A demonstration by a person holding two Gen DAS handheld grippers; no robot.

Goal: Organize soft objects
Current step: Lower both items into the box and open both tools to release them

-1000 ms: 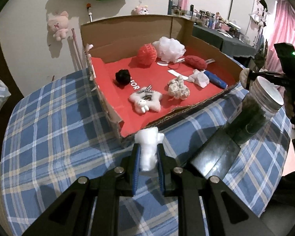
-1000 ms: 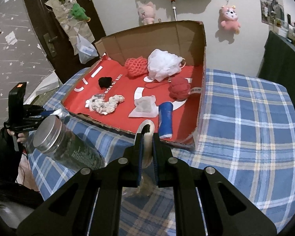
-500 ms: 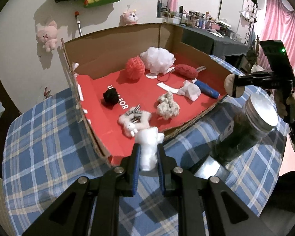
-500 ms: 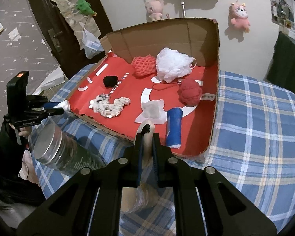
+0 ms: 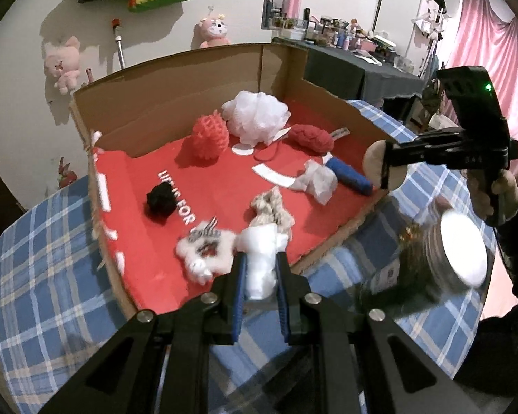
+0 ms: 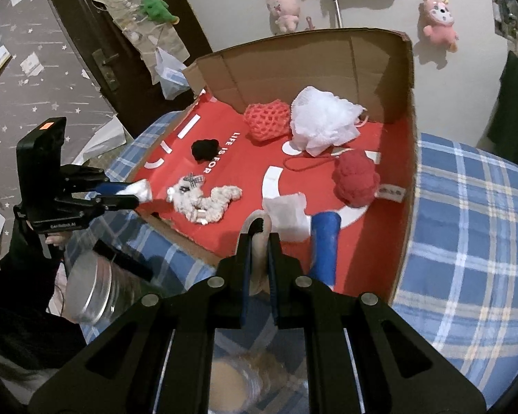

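My left gripper is shut on a white soft wad, held over the near edge of the red-lined cardboard box. My right gripper is shut on a flat beige round puff above the box's front edge. Each gripper shows in the other's view: the right gripper with its puff, the left gripper with its wad. Inside the box lie a white mesh pouf, a red mesh ball, a blue roll and a fluffy white plush.
A glass jar with a metal lid stands on the blue plaid cloth beside the box. A clear container sits under the right gripper. Also in the box are a black pompom, a beige rope and a red knit piece.
Both grippers have moved forward toward the box, still holding their objects. The left one has also risen a little and now hangs over the box's edge.
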